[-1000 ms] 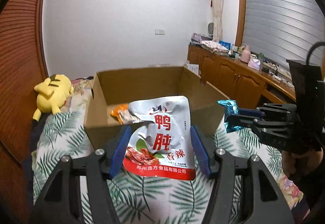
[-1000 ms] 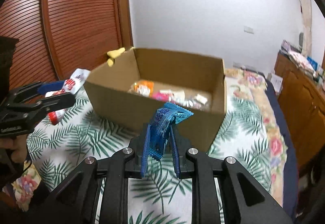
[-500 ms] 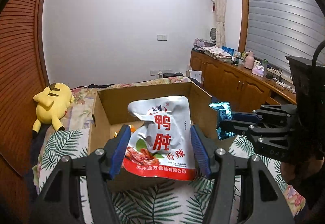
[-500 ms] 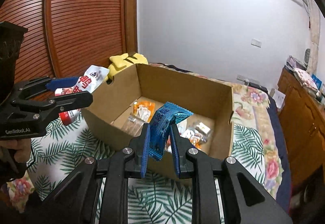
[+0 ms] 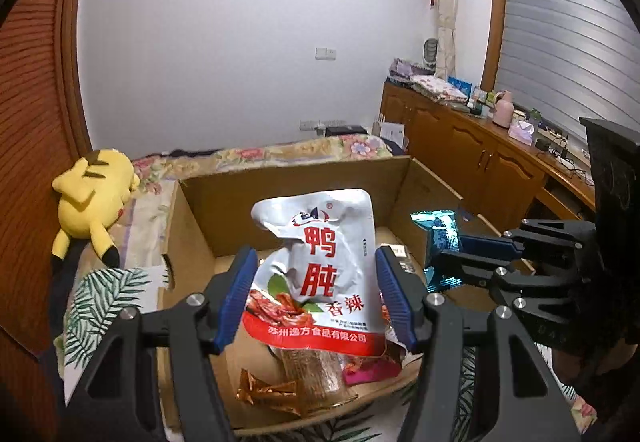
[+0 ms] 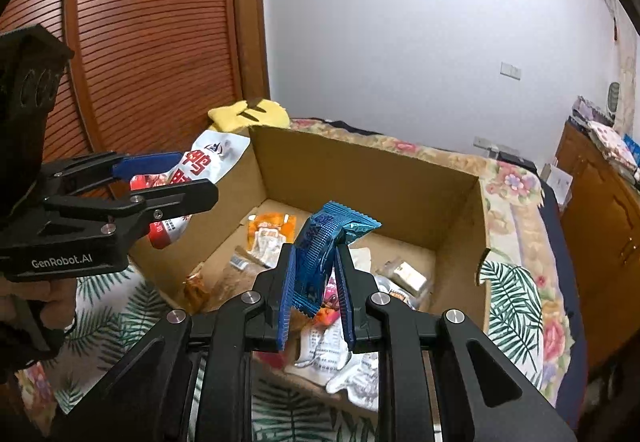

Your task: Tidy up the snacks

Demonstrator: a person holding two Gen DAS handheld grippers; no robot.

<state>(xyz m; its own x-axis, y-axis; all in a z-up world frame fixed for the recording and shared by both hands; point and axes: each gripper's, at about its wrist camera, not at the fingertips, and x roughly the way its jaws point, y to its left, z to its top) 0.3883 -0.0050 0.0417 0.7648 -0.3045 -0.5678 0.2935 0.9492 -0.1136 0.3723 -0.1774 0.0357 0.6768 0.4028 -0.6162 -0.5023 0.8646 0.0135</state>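
My left gripper (image 5: 316,274) is shut on a white and red snack pouch (image 5: 320,266) with red Chinese lettering, held upright over the open cardboard box (image 5: 288,197). From the right wrist view the same pouch (image 6: 204,165) hangs at the box's left wall. A crinkled blue snack packet (image 6: 320,254) sits pinched in my right gripper (image 6: 316,282), above the box's front part (image 6: 440,197). In the left wrist view that blue packet (image 5: 438,242) shows at the right. Several loose snacks (image 6: 272,234) lie on the box floor.
The box stands on a bed with a palm-leaf sheet (image 6: 516,302). A yellow plush toy (image 5: 92,193) lies at the left by the wooden slatted wall (image 6: 152,41). A wooden cabinet (image 5: 472,157) with clutter runs along the right side.
Both grippers have moved forward with their packets, from in front of the box to above its inside. The box floor and its snacks have come into view below them.
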